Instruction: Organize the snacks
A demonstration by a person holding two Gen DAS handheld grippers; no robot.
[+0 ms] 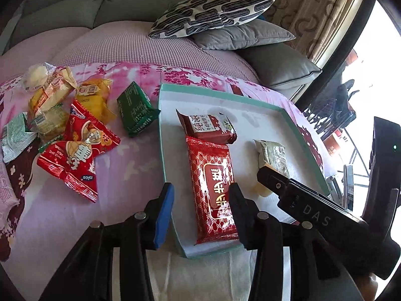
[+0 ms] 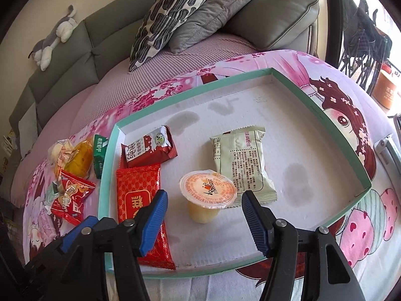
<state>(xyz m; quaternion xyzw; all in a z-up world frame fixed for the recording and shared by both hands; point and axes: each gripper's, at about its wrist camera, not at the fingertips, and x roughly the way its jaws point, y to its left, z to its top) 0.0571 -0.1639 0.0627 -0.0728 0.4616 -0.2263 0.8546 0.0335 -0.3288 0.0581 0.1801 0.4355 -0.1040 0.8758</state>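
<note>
A shallow white tray with a teal rim (image 1: 220,92) (image 2: 313,115) lies on the pink cloth. In it are a long red packet (image 1: 213,188) (image 2: 140,190), a dark red packet (image 1: 208,128) (image 2: 147,148), a pale green packet (image 1: 273,158) (image 2: 240,160) and a jelly cup (image 2: 208,193). My left gripper (image 1: 200,213) is open and empty over the tray's near edge and the long red packet. My right gripper (image 2: 204,225) is open and empty, just in front of the jelly cup. A pile of loose snacks (image 1: 62,125) (image 2: 70,175) lies left of the tray.
A green packet (image 1: 135,110) lies between the pile and the tray. A grey sofa with a patterned cushion (image 1: 213,12) (image 2: 170,17) and grey cushions stands behind. A stuffed toy (image 2: 55,40) lies on the sofa back. The right gripper's body (image 1: 325,213) crosses the left wrist view.
</note>
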